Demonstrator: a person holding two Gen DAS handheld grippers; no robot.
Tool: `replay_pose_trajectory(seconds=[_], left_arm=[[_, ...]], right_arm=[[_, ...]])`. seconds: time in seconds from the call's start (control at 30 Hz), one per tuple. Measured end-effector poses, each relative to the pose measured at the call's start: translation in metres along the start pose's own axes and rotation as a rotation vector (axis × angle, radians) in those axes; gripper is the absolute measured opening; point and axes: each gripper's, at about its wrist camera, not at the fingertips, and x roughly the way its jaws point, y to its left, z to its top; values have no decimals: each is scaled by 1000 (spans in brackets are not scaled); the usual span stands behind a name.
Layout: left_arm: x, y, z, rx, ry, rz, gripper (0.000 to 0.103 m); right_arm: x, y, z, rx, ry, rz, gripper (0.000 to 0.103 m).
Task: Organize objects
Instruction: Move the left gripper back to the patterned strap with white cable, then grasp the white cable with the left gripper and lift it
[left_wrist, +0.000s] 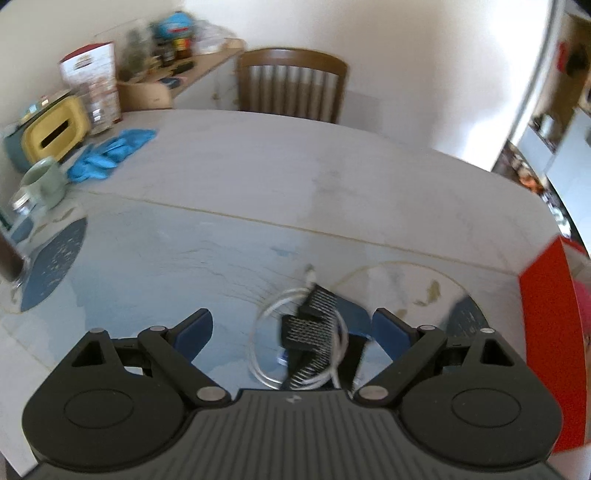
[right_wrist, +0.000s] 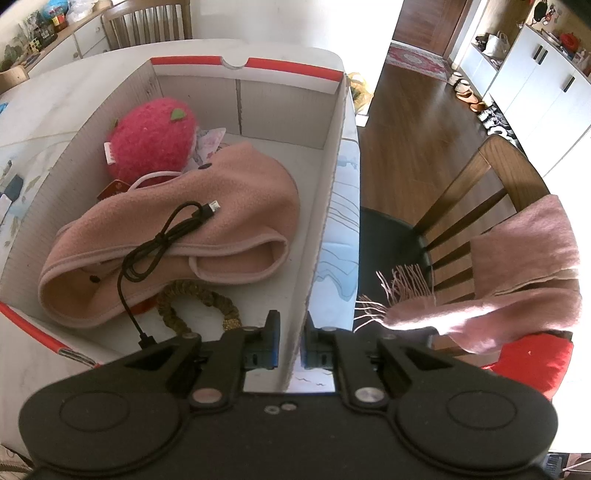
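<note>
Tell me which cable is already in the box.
The black cable, draped over the pink garment; the white cable lies coiled on the table.

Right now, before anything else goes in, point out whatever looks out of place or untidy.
A white cable lies in a loose coil on the table with black comb-like pieces piled crookedly on it, outside the box. A pink scarf hangs off the chair beside the table.
</note>
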Motion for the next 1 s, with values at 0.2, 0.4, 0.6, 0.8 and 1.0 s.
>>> replay_pose_trajectory(seconds=[0.2, 0.4, 0.6, 0.8, 1.0], left_arm=[[8, -32, -12, 99, 20, -46, 76], [28, -45, -18, 118, 75, -88, 49], [42, -52, -19, 142, 94, -101, 43], [57, -46, -15, 118, 109, -78, 43], [71, -33, -15, 91, 126, -45, 43]], right_arm=[[0, 0, 0, 5, 2, -2, 9], [0, 0, -1, 5, 4, -2, 9], [0, -1, -2, 6, 8, -4, 9], [1, -1, -2, 7, 10, -6, 9], [3, -2, -2, 13, 13, -8, 9]])
